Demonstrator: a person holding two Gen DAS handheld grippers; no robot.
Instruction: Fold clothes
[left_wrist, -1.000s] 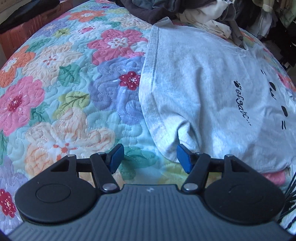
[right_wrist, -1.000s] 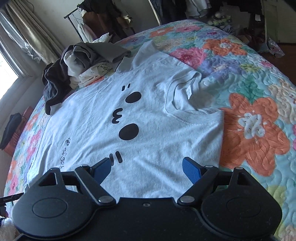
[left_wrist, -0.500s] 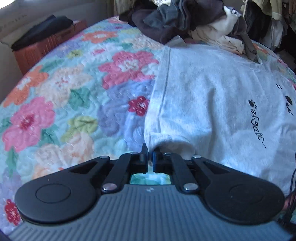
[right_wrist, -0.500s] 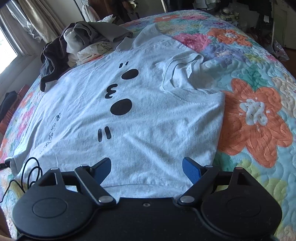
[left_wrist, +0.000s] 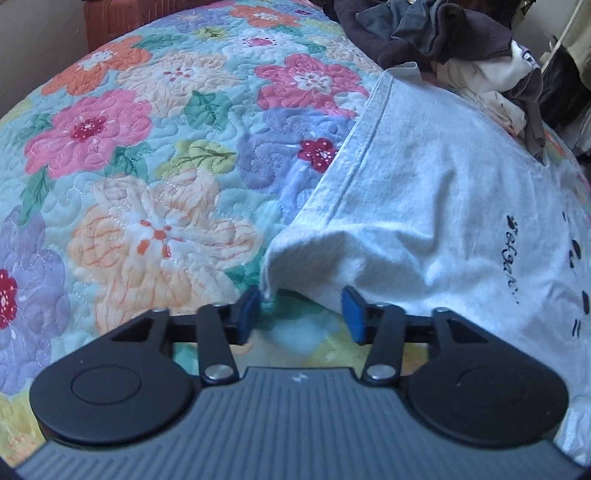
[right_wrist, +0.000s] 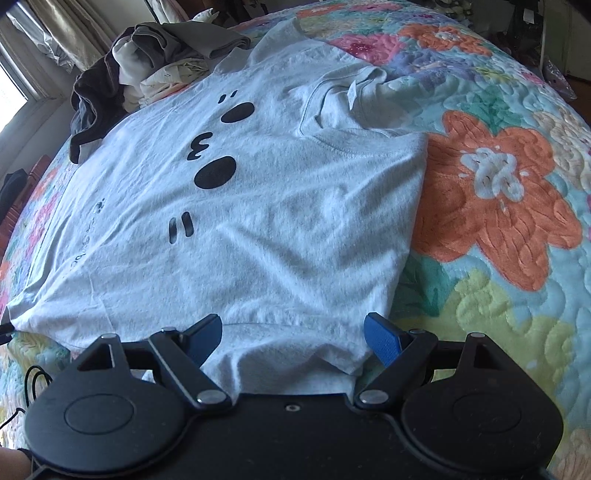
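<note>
On the flowered quilt (left_wrist: 147, 221), in the left wrist view, the grey T-shirt (left_wrist: 424, 206) lies spread, its hem corner puckered up just ahead of the left gripper (left_wrist: 299, 314), whose fingers stand apart, gripping nothing. In the right wrist view the right gripper (right_wrist: 293, 338) also gapes, straddling the shirt's near edge. The soft, limp cloth will probably sag; hem corners seem the best holds.

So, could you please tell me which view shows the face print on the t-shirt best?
The right wrist view: the whole face print lies unobstructed on the t-shirt. The left wrist view catches only fragments at its right edge.
</note>
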